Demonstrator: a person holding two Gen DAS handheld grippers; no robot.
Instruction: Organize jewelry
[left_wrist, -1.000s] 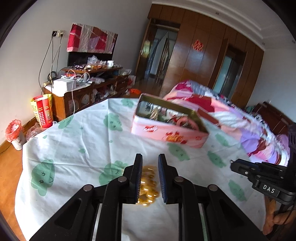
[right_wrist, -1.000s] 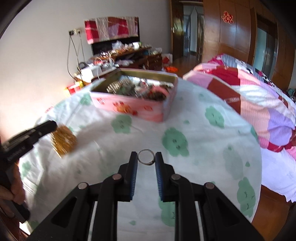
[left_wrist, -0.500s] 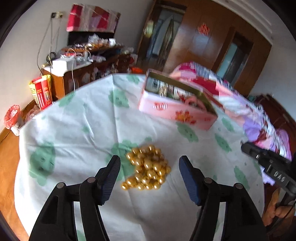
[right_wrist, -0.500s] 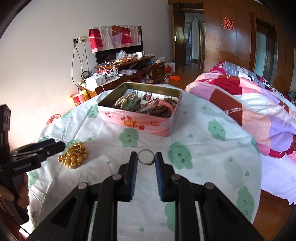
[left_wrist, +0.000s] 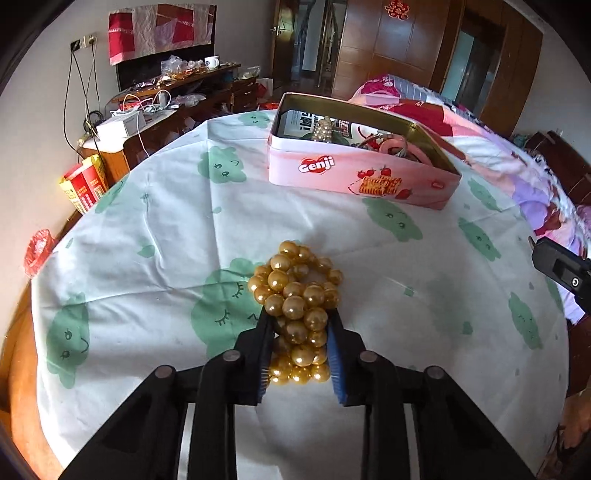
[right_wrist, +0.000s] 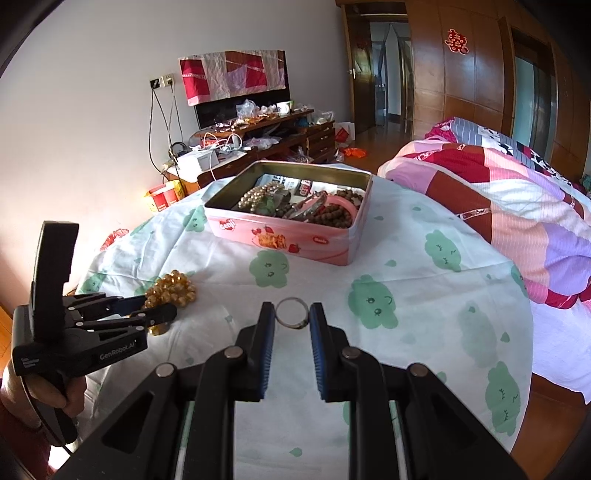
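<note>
Currently the left tongs (left_wrist: 298, 332) clench the gold bead bracelet (left_wrist: 295, 291) on the counter (left_wrist: 147, 236); the right tongs (right_wrist: 292, 320) grip a ring (right_wrist: 291, 313). Both still await the tin (right_wrist: 291, 240) at 12 o'clock, already holding several pieces.

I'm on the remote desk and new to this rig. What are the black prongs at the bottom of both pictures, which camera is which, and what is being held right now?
No robot here: a person holds a two-finger tool in each hand, and each has a fisheye camera looking along its fingers. The left view shows the left tool closed around a clump of gold beads on the cloud-print tablecloth. The right view shows the right tool gripping a thin metal ring between its tips, with the left tool visible at its far left. Beyond both stands an open pink tin already holding pearls and bracelets.
</note>
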